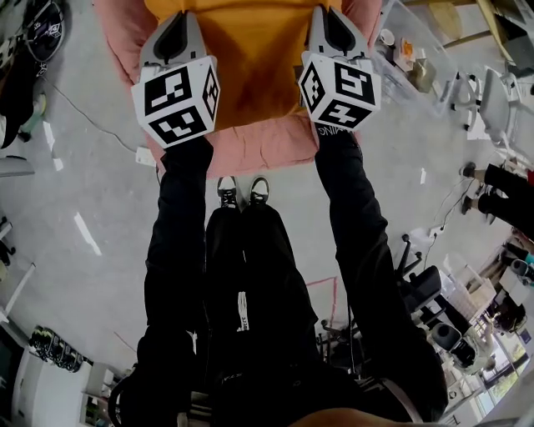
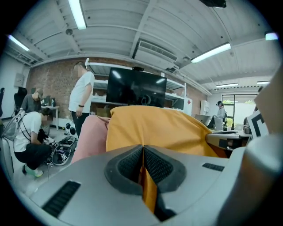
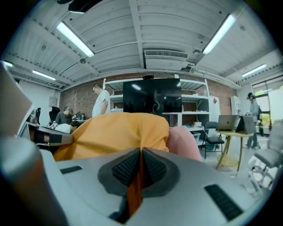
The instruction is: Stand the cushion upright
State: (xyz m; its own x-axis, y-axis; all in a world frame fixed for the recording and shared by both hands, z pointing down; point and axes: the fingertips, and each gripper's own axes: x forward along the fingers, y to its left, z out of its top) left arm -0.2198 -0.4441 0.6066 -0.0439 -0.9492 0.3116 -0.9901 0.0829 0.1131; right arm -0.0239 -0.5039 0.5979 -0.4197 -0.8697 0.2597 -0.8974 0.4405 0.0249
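Orange cushion (image 1: pixel 250 67), soft puffy fabric, tilts up on a pink seat (image 1: pixel 250 148), its near edge clamped by the left gripper (image 2: pixel 142 165) and the right gripper (image 3: pixel 140 170).

Lighting is bright and even. The ceiling tubes (image 2: pixel 78 13) high above the cushion (image 2: pixel 154 128) are the main source and are burnt out to white. A window (image 2: pixel 241 110) to the right of the cushion is washed out. Both gripper views bend strongly and have black corners. The foreground below the cushion is soft. Shadows in the head view are faint.

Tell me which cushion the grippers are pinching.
The orange cushion: its fabric is clamped in the left gripper and the right gripper. The pink cushion is ungripped.
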